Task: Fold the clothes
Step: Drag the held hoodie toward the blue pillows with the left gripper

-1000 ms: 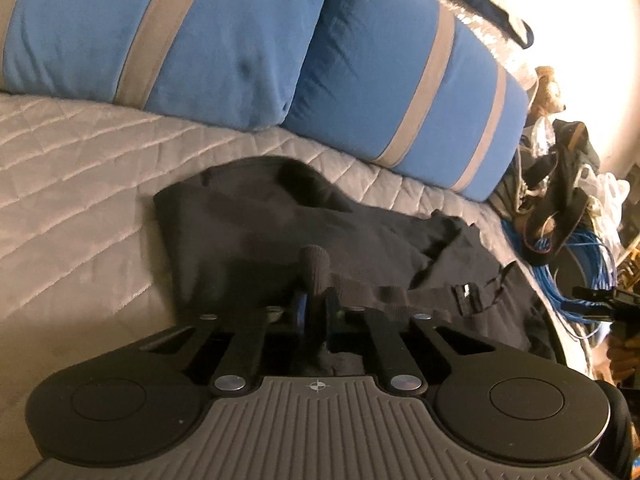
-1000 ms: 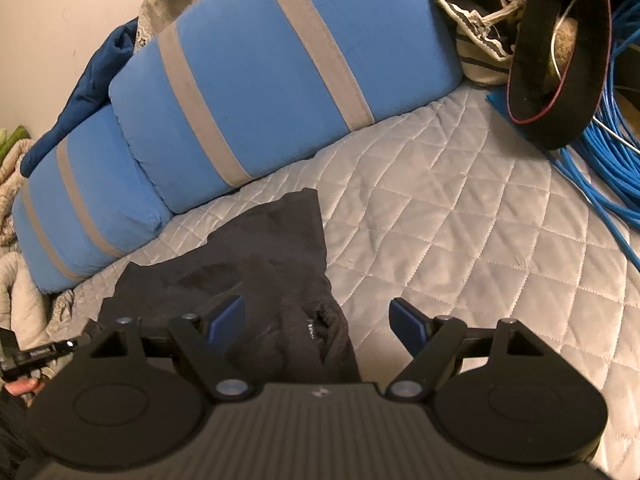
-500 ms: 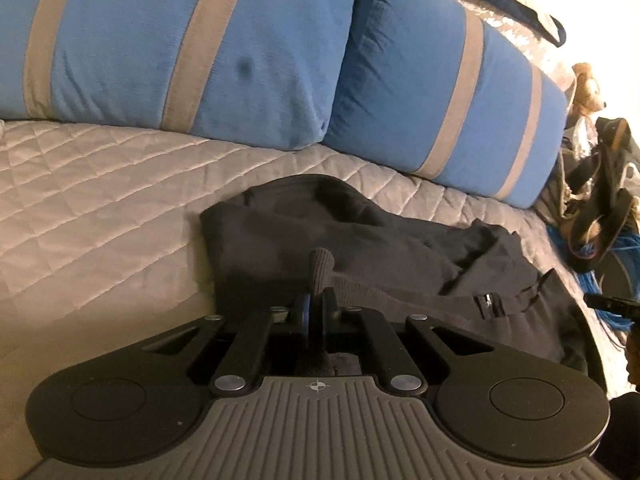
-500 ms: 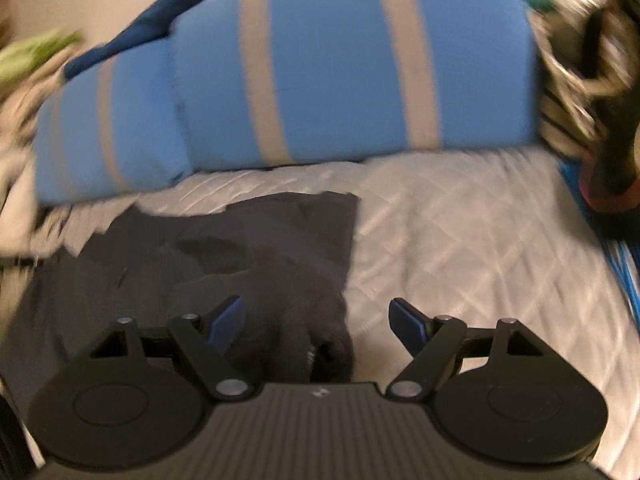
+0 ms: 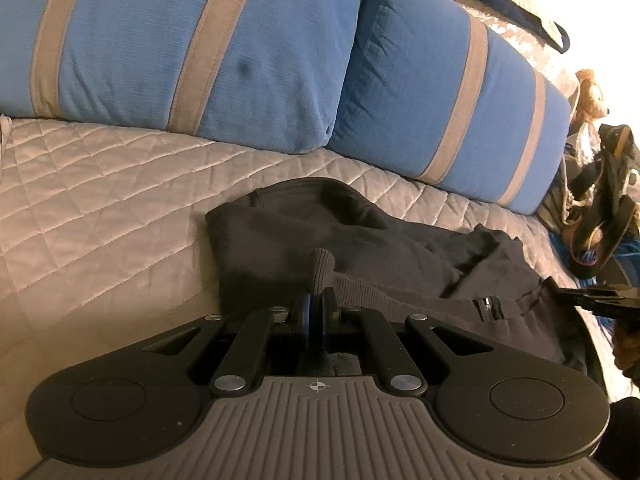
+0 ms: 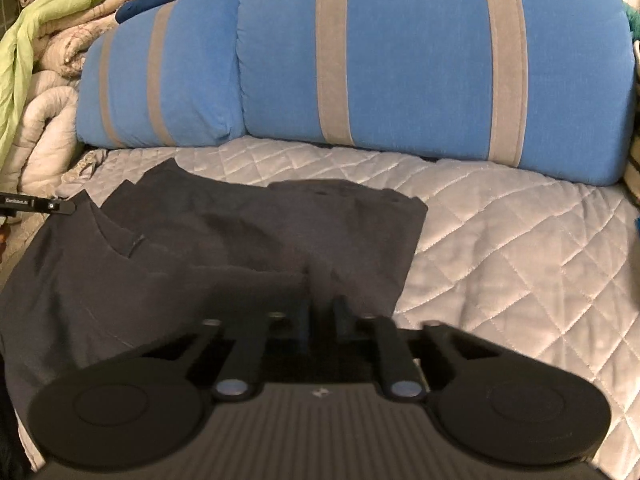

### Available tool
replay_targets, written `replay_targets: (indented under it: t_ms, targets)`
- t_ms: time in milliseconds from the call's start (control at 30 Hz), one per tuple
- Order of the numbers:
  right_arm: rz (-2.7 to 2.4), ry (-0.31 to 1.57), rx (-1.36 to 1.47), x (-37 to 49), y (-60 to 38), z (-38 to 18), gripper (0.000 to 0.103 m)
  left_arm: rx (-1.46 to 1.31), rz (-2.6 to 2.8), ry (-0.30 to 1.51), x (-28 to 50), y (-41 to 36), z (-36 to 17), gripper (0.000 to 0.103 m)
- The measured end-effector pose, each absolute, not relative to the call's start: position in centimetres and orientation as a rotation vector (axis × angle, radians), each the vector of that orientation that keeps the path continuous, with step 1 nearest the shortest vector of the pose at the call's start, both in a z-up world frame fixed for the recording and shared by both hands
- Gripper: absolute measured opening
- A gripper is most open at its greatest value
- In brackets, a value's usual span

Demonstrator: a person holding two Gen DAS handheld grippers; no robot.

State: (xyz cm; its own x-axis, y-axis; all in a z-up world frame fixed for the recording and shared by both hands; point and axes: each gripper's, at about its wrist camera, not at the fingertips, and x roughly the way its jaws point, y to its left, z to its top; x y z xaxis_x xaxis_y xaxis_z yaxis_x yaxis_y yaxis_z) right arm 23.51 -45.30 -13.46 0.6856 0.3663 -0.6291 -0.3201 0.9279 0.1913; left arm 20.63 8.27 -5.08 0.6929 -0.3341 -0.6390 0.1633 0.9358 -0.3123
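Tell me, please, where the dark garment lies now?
The dark garment lies spread on the quilted bed cover, in front of the two blue striped pillows; both views show it centrally, reaching the grippers.

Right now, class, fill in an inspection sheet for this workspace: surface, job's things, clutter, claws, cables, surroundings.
Surface: pale quilted bedspread.
Job's things: dark grey cloth garment, spread flat, creased.
Clutter: black strap bag, rumpled pale bedding.
Claws: left claw shut on the garment's ribbed edge; right claw closed on its near edge.
Cables: blue cable bundle at bed's edge.
Surroundings: two blue cushions with grey stripes.
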Motion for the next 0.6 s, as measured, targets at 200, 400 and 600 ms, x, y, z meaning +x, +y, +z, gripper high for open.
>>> replay_targets:
  t_ms: [200,400,600]
  targets:
    - [0.348,0.645,0.07,22.3,-45.0,-11.6,0.005,-0.237,-0.287,0.732,20.1,8.3,-3.7,0.006]
    - [0.343,0.577,0.06,21.6,-44.6,-9.1,0.004,-0.214,-0.26,0.672,19.5,8.4,-1.2,0.005]
    - [0.303,0.541,0.062,22.8,-44.1,-7.8,0.004,-0.157,-0.248,0.626,19.8,8.1,0.2,0.005]
